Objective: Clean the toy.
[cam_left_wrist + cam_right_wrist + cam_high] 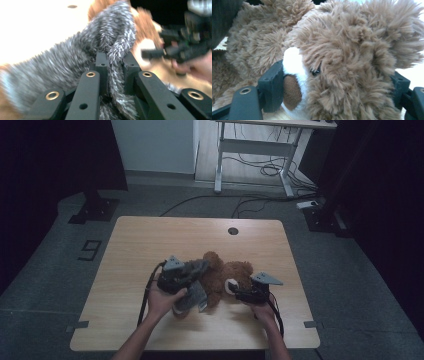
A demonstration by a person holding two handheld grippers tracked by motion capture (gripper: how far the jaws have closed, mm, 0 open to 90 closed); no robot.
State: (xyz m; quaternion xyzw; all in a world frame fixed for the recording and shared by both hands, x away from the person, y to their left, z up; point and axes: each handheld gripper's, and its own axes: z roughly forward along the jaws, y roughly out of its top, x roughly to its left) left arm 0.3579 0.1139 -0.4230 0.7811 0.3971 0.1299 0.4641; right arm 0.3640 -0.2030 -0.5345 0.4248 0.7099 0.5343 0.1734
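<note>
Brown plush bear [227, 277] lies near the worktop's [150, 240] front edge, its head clamped in the right tool [337, 82], while the left tool [115, 65], pinched on a grey furry scarf [75, 60], appears midway through wrapping or removing it.

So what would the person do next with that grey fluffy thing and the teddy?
Probably draw the left gripper a little further from the teddy bear to pull the grey furry scarf clear. Its jaws are shut on a scarf strand, while the right gripper clamps the bear's head, steadying it on the table.
</note>
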